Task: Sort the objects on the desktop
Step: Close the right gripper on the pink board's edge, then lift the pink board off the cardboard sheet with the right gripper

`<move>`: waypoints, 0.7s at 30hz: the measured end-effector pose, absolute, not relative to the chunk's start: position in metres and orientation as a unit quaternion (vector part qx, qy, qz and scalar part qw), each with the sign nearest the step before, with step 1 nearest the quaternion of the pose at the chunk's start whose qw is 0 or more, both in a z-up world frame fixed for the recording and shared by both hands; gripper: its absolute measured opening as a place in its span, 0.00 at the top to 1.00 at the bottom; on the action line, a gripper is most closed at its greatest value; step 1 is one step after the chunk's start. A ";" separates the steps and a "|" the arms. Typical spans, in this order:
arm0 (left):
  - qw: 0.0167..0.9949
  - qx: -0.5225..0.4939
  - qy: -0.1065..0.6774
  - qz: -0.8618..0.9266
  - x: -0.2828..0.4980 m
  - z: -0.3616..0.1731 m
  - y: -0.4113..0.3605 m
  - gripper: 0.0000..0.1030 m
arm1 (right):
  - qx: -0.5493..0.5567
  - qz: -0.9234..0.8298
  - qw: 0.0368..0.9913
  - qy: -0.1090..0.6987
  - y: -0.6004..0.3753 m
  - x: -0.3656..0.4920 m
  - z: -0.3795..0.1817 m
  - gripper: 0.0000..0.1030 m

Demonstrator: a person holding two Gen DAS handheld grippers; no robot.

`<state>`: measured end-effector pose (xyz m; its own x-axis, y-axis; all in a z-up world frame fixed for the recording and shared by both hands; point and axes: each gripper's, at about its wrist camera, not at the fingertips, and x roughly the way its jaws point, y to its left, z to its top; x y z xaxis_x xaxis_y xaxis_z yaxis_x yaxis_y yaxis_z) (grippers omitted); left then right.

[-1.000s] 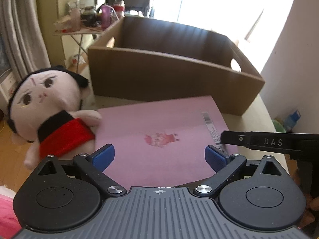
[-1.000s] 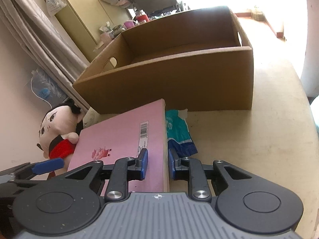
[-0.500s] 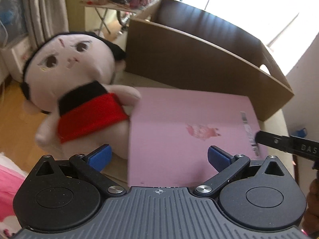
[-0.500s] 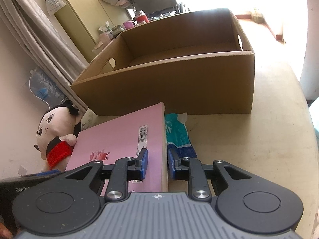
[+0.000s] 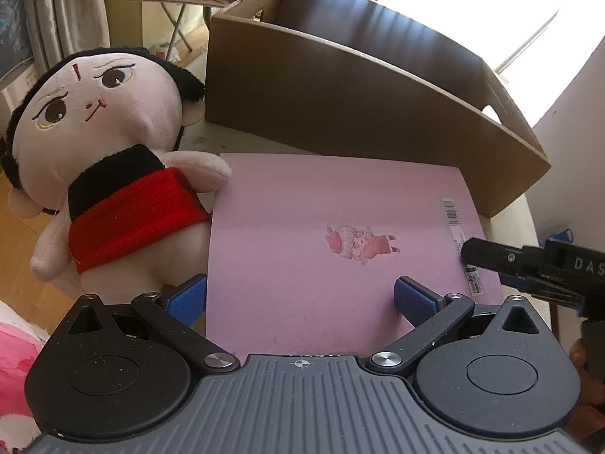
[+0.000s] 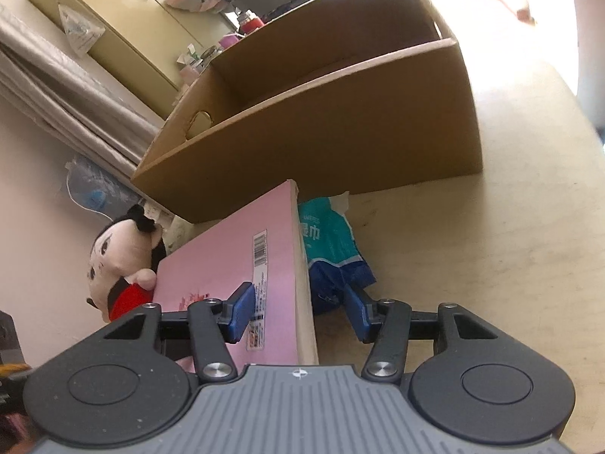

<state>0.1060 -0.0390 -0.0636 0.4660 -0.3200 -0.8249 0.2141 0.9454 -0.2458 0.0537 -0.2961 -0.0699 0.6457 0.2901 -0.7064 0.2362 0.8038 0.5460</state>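
Left black two-finger gripper (image 5: 300,300): 2 blue ribbed pads, silver pivot screws, grey ribbed housing; right black two-finger gripper (image 6: 298,312) alike, white "DAS" lettering.

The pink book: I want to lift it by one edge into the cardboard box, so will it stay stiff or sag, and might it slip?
The pink book looks flat with a thick page block, so it probably stays fairly stiff. Its cover looks smooth, so it might slide between the right gripper's opening jaws. It seems heavy for a one-edge grip and could droop.

Both wrist cameras look steeply down, close over the table's (image 6: 529,227) near edge. Both views share the pink book (image 5: 321,234), plush doll (image 5: 113,174) and cardboard box (image 5: 359,94).
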 end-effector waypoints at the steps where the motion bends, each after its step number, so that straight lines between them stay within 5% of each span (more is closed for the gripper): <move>1: 0.855 -0.052 0.492 -0.155 0.106 -0.065 -0.040 0.00 | 0.307 0.018 0.853 0.422 -0.294 0.054 -0.068 0.50; 4: 0.857 -0.045 0.490 -0.154 0.106 -0.063 -0.043 0.00 | 0.295 0.026 0.856 0.423 -0.289 0.054 -0.065 0.62; 9: 0.864 -0.024 0.480 -0.151 0.100 -0.056 -0.047 0.00 | 0.286 0.016 0.861 0.421 -0.288 0.049 -0.059 0.68; 21: 0.879 -0.020 0.445 -0.170 0.083 -0.036 -0.049 0.00 | 0.272 0.004 0.875 0.400 -0.289 0.029 -0.042 0.69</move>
